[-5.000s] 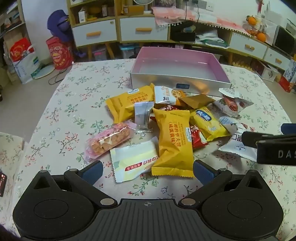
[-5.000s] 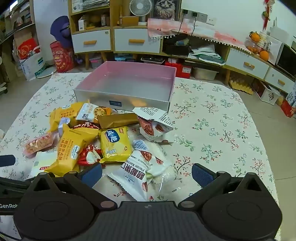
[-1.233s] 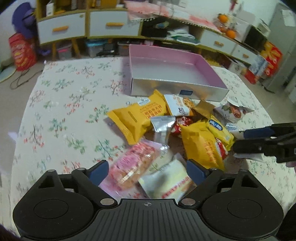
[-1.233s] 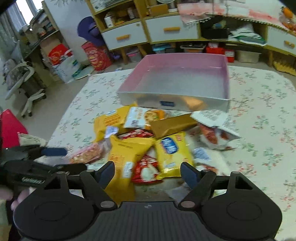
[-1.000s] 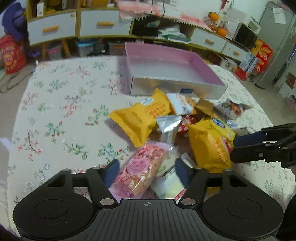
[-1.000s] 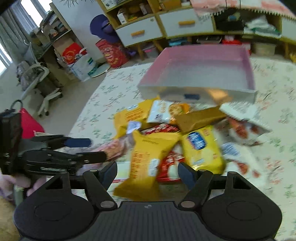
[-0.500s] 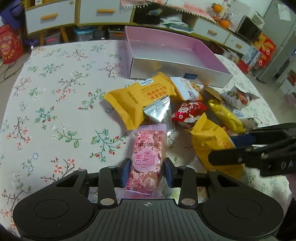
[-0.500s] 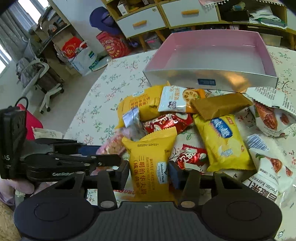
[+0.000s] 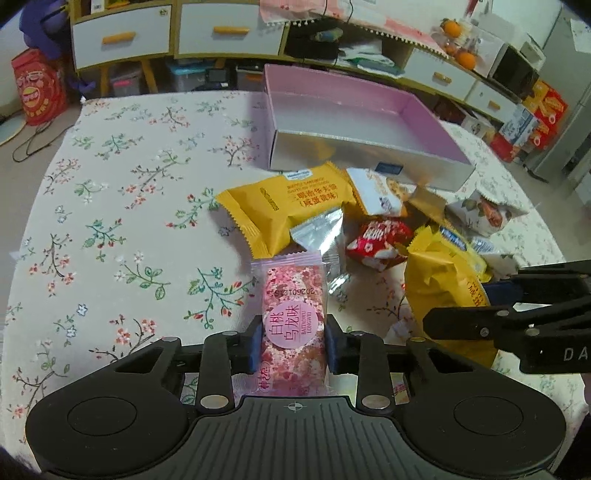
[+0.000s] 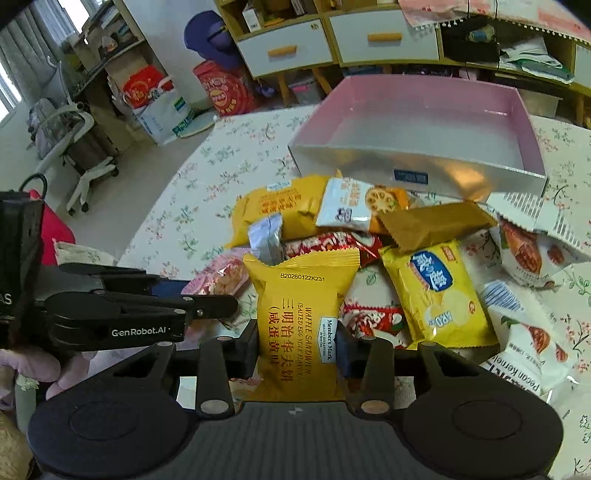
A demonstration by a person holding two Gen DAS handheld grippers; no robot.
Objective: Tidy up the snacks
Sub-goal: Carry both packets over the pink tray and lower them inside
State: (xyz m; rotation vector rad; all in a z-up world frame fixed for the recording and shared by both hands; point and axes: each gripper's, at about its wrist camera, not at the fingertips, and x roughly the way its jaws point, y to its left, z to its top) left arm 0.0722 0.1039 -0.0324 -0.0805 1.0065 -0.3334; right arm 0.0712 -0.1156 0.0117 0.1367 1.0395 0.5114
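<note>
My left gripper has its jaws closing on a pink flowered snack pack, and the blue pads press both its sides. My right gripper is likewise closing on a yellow waffle sandwich pack, pads tight against it. Both packs stand up out of the jaws above a pile of several snacks. An empty pink-lined silver box sits beyond the pile. In the left wrist view the right gripper shows at the right; in the right wrist view the left gripper shows at the left.
A floral tablecloth covers the table. A second yellow pack, a silver sachet, red wrappers and pecan bags lie loose. Low cabinets with drawers stand behind. A hand holds the left gripper.
Both grippers have narrowed from wide open onto their packs: the left onto the pink pack, the right onto the yellow one. Both packs now stand up between the pads.
</note>
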